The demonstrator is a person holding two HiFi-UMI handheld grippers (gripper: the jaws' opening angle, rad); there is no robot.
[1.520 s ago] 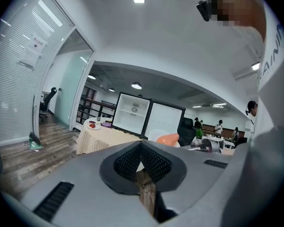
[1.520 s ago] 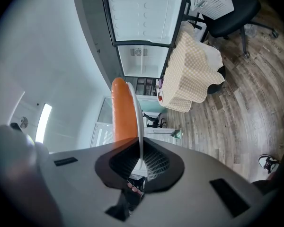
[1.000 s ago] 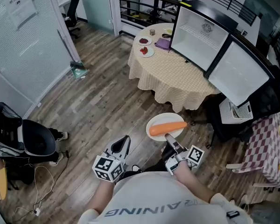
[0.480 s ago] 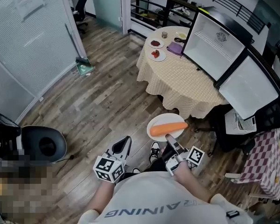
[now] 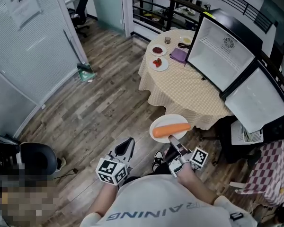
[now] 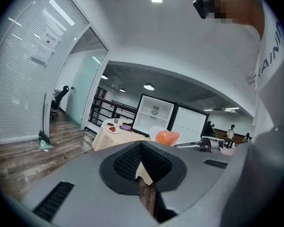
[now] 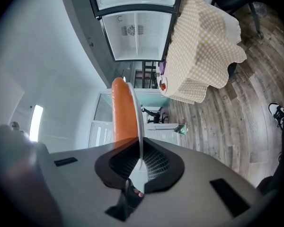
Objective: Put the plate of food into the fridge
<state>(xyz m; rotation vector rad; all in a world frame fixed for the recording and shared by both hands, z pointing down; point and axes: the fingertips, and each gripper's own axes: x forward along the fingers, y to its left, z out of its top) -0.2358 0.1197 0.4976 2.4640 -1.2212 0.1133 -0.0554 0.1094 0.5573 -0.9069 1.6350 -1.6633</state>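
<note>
My right claw (image 7: 139, 161) is nearly closed, clamped on the rim of the white round plate (image 5: 168, 119); in the right gripper view the rim runs edge-on between the two black ribbed pads. The long orange carrot (image 5: 171, 129) lies across the plate, pointed end toward the right. In the head view the plate sits level in the air over the grey-brown wood plank floor (image 5: 99, 103), straight ahead of my right claw and just short of the near edge of the round table with beige checked cloth (image 5: 180, 86). The plate is not in the black-framed fridge with white open interior (image 5: 221, 53), which stands behind the table on its right side, well apart from the plate. My left claw (image 5: 127, 143) is narrow, jaws together with nothing between them, held low beside my grey shirt and apart from the plate. Far side of the table has two small white plates with red food (image 5: 160, 63) and a purple flat item (image 5: 179, 55) near the fridge. A black office chair (image 5: 80, 7) stands far off at top left by the glass partition. The left gripper view shows the carrot's tip past my right claw with the fridge behind it
</note>
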